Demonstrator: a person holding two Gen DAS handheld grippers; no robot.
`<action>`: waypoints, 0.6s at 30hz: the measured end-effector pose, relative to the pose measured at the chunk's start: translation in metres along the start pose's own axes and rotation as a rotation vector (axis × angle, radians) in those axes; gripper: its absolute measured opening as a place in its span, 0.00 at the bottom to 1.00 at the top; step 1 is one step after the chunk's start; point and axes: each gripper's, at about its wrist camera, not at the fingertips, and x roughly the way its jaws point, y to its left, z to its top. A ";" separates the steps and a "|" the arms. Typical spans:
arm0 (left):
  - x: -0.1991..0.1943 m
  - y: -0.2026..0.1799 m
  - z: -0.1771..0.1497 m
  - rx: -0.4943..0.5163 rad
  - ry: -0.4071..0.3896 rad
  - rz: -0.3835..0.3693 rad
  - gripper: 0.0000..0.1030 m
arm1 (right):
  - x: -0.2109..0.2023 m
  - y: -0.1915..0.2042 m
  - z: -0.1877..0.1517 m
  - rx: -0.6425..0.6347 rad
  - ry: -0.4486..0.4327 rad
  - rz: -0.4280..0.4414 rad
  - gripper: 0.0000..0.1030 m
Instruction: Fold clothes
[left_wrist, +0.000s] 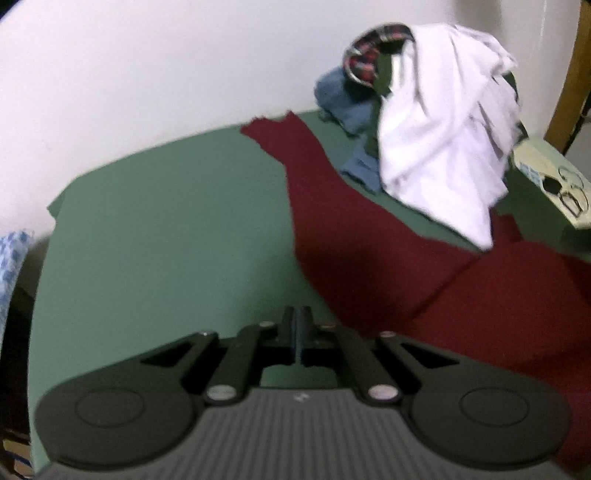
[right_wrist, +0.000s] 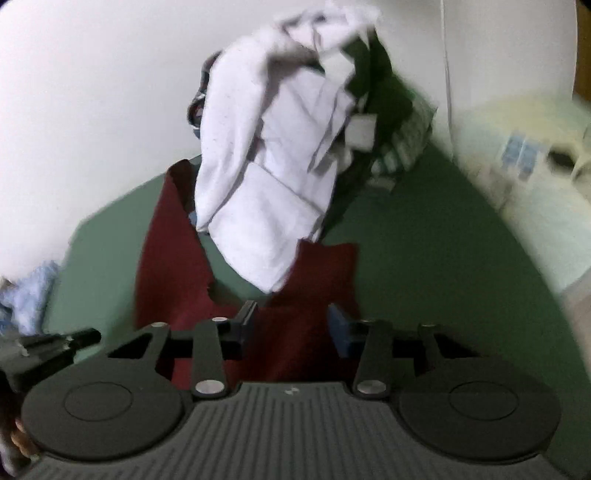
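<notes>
A dark red garment (left_wrist: 369, 251) lies spread flat on the green table (left_wrist: 166, 229), with one long part reaching toward the wall. My left gripper (left_wrist: 297, 332) is shut and empty, over bare green table just left of the garment's edge. In the right wrist view my right gripper (right_wrist: 291, 325) is open, low over the red garment (right_wrist: 291, 347), its jaws wide apart with the cloth between and below them. A pile of clothes topped by a white garment (left_wrist: 443, 122) stands at the back; it also shows in the right wrist view (right_wrist: 266, 177).
The pile also holds blue cloth (left_wrist: 343, 99), a plaid piece (left_wrist: 365, 48) and dark green cloth (right_wrist: 384, 92). A pale box (left_wrist: 550, 181) stands at the right of the table. A white wall rises behind. Blue-white cloth (right_wrist: 33, 295) lies off the left edge.
</notes>
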 end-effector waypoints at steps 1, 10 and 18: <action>0.007 0.004 0.006 -0.020 -0.004 0.007 0.15 | 0.002 -0.003 -0.001 0.028 0.025 0.035 0.44; 0.079 -0.012 0.040 0.017 -0.014 0.020 0.87 | -0.015 -0.004 -0.072 -0.243 0.096 -0.054 0.30; 0.090 -0.043 0.045 0.059 -0.028 -0.053 0.08 | -0.072 -0.005 -0.082 -0.384 0.069 0.045 0.22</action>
